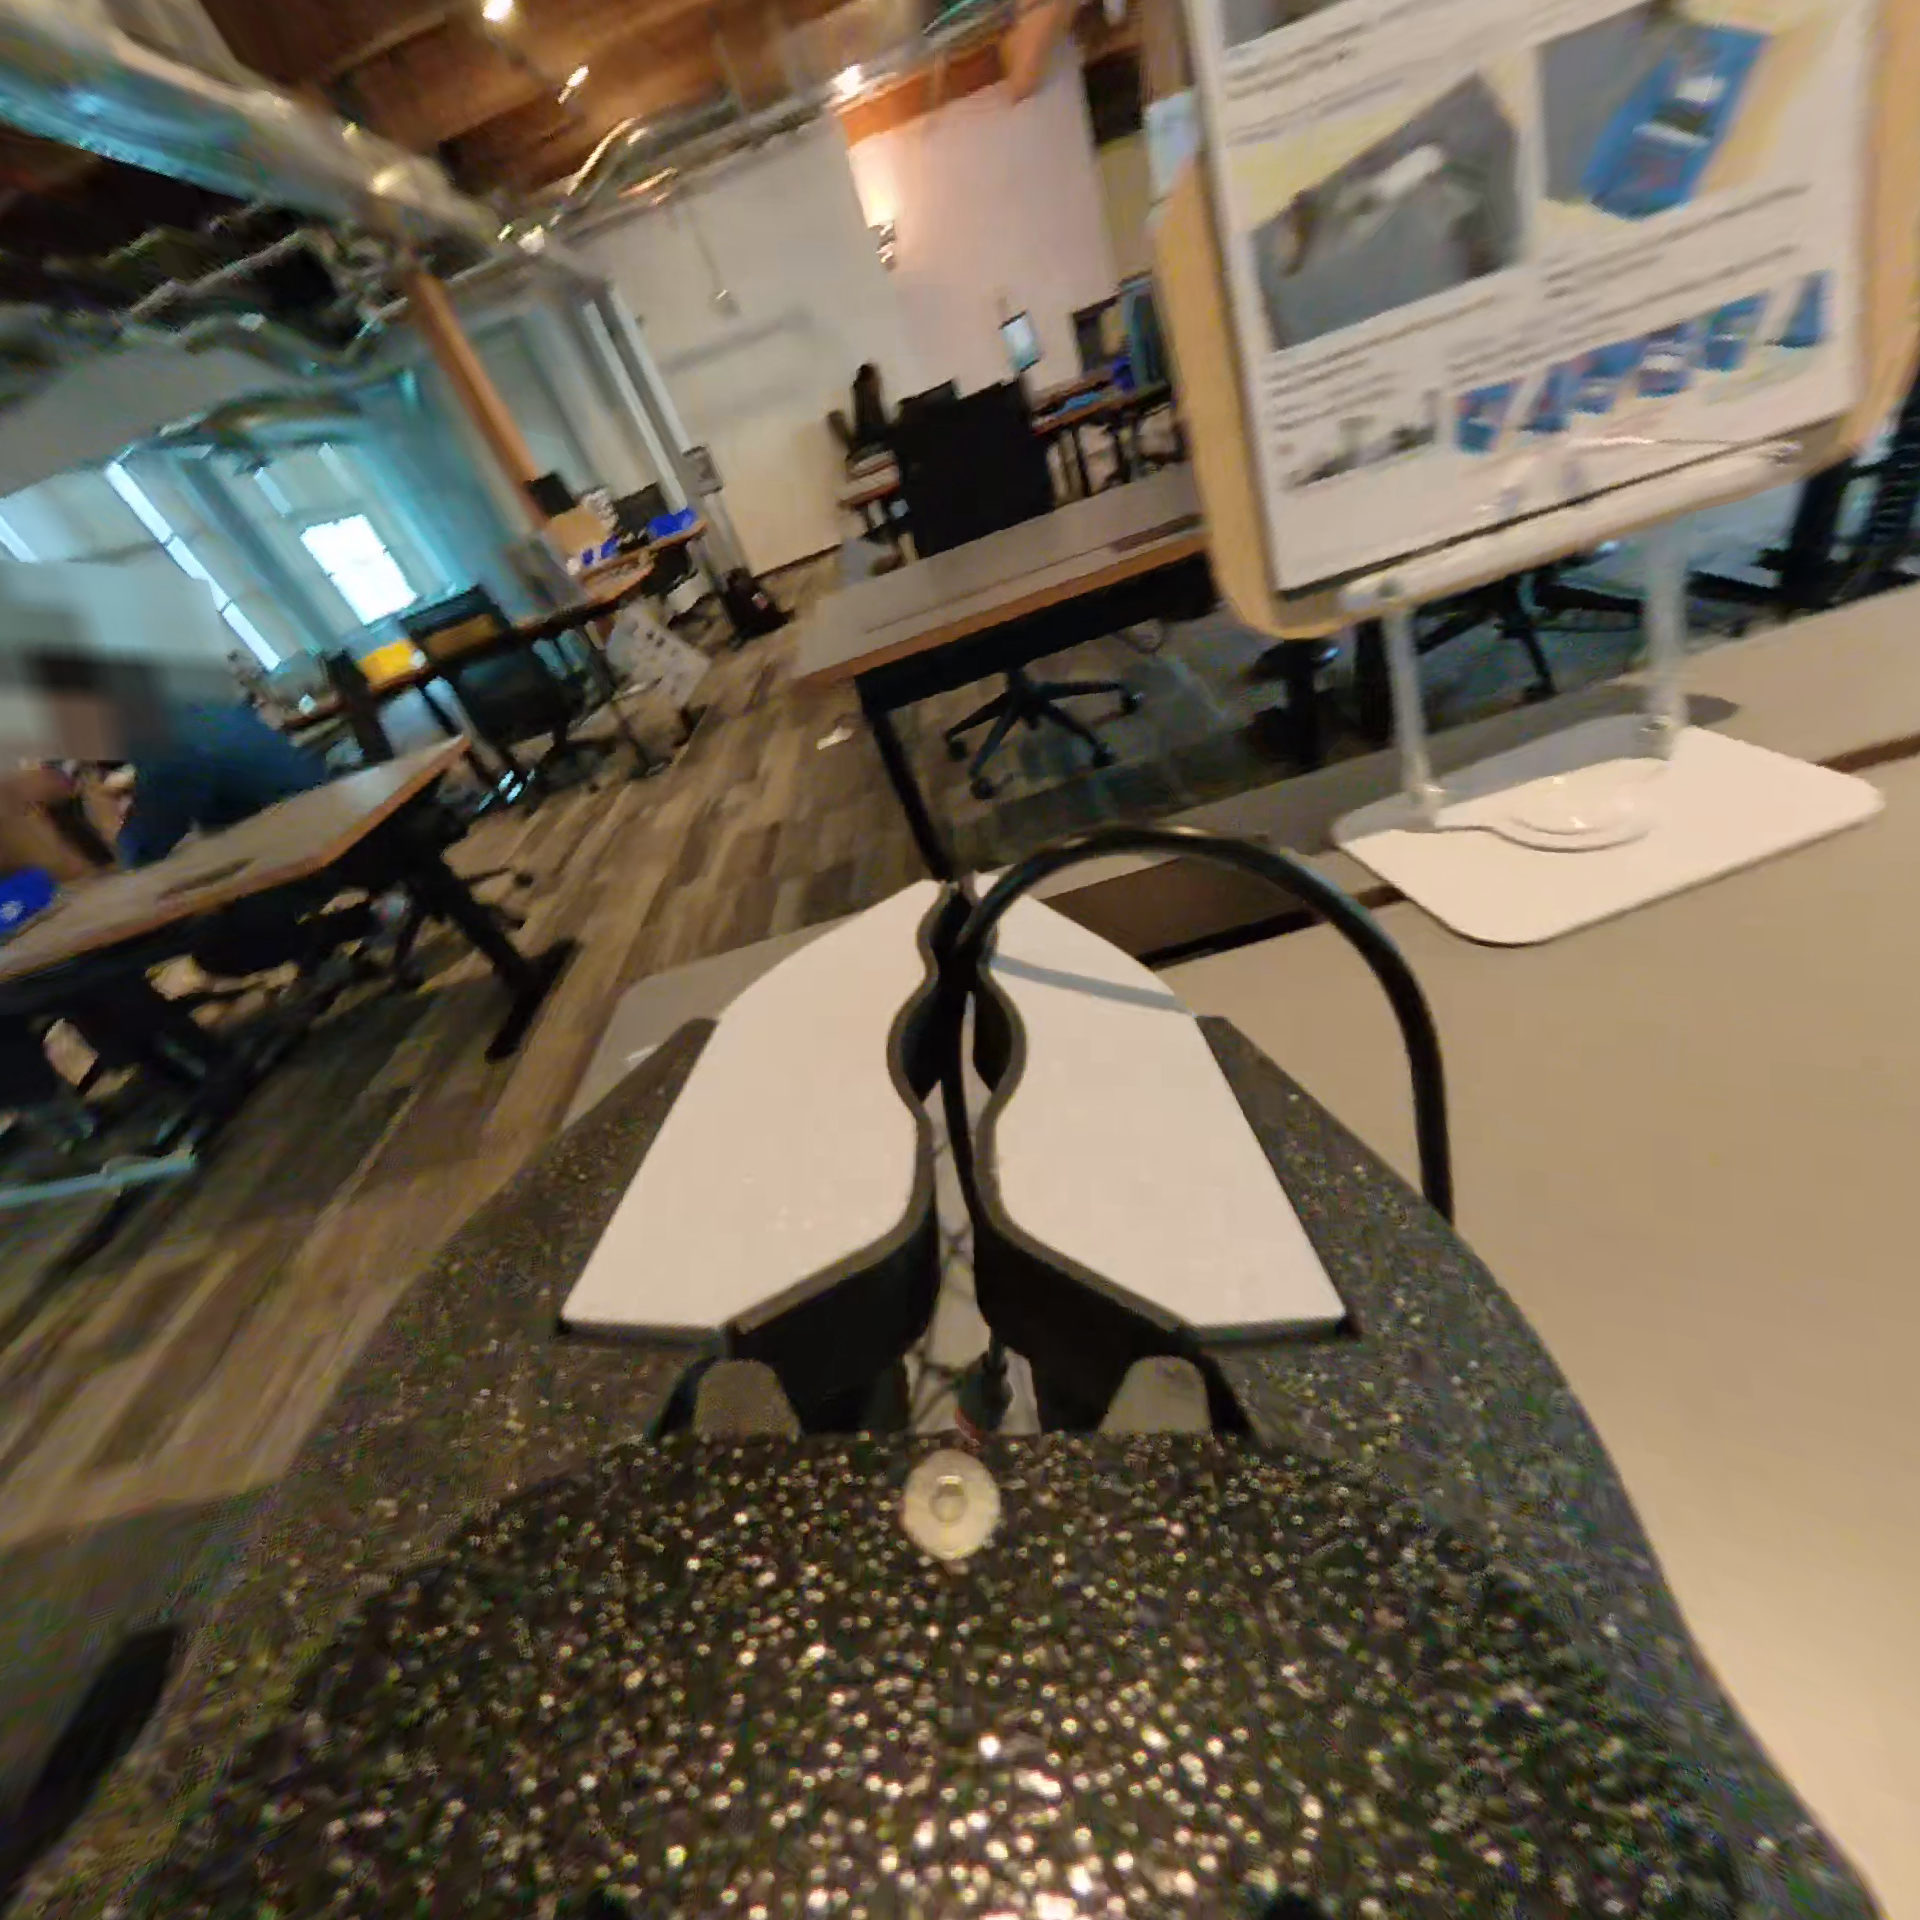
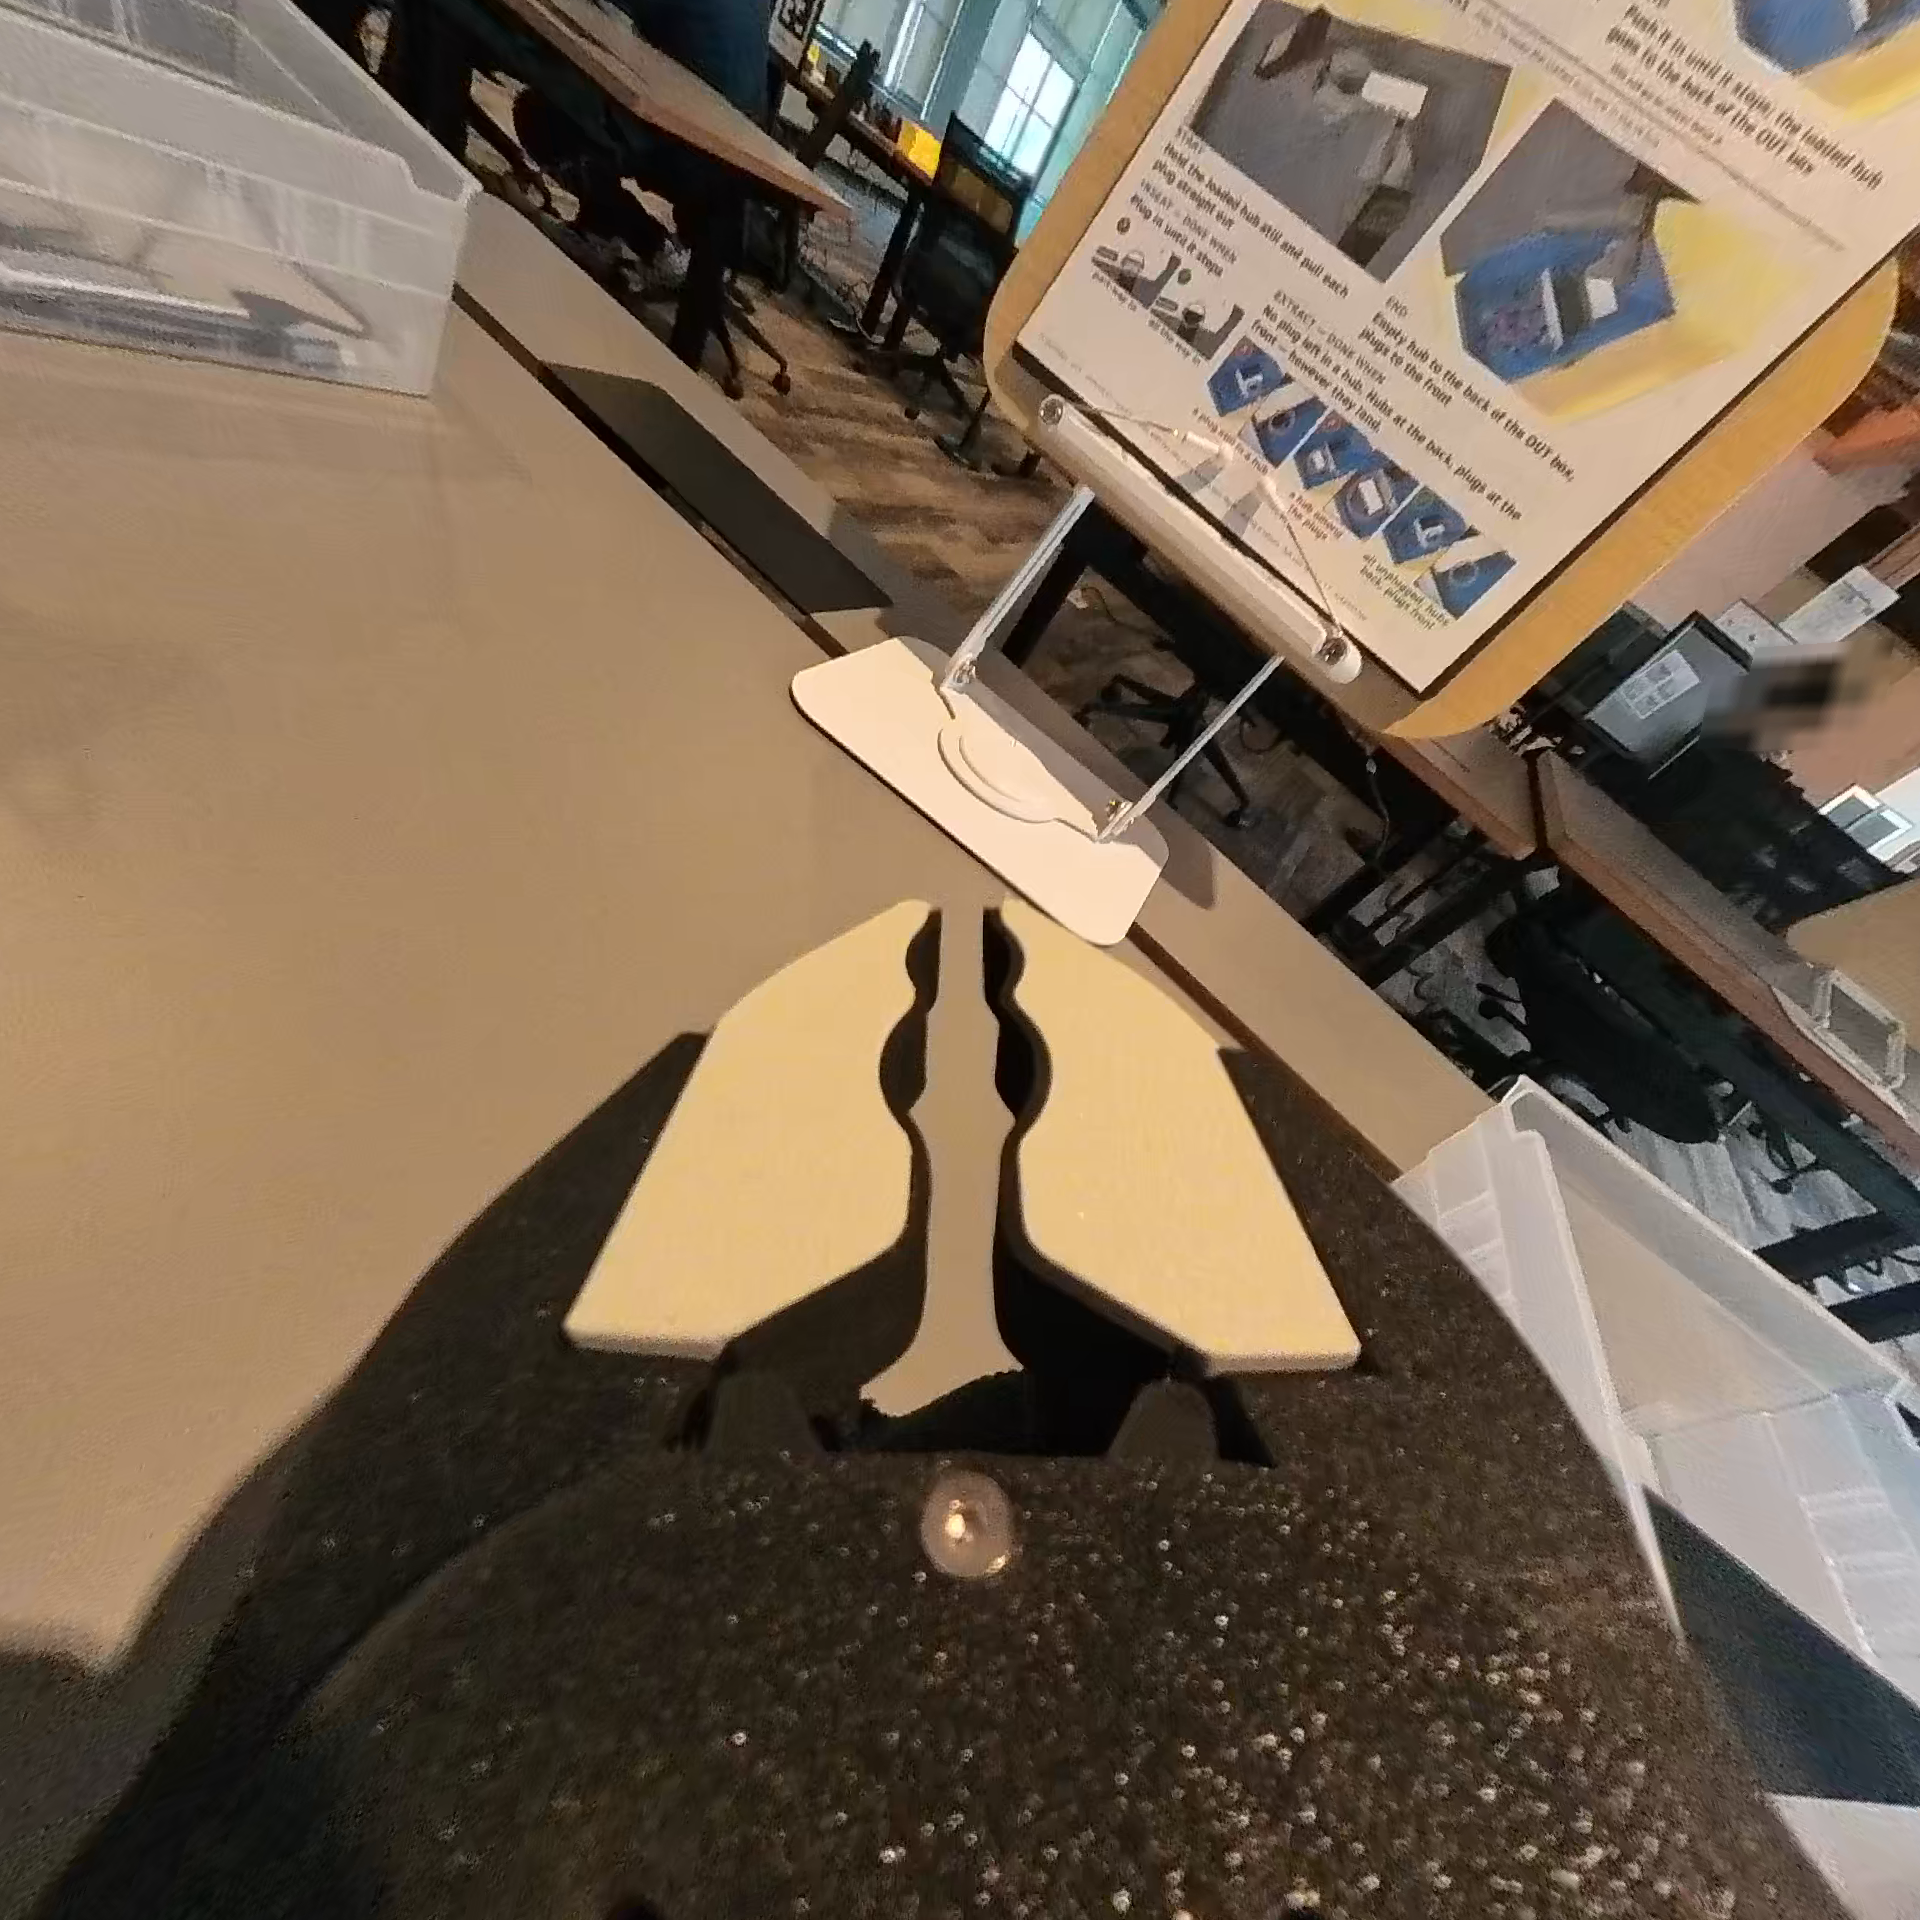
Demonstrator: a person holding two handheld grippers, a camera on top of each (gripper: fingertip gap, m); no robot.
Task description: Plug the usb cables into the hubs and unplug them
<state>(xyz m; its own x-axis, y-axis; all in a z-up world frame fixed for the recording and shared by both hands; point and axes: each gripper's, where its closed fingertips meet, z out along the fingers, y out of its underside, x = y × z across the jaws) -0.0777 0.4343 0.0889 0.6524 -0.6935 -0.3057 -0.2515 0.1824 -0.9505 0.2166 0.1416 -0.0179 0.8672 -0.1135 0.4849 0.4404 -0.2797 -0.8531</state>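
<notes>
Between the left gripper's (image 1: 961,940) fingers sits a black cable (image 1: 1226,862), pinched near the tips, its free length arching up and over to the right and dropping behind the gripper body. Its plug isn't clear from here, and no hub shows in either view. Left gripper is lifted, tilted out toward the room past the counter (image 1: 1662,1195) edge, and the picture is blurred. Right gripper (image 2: 964,935) holds nothing, fingers nearly together with a thin slit of counter showing between them, pointed at the white base of the sign stand (image 2: 977,790). Clear bins (image 2: 1714,1403) sit at its right and far left. The risk, I'd say: that looping slack could snag on the stand or drag across the counter, twisting the cable in such a narrow pinch and leaving the plug misaligned for a hub port.
</notes>
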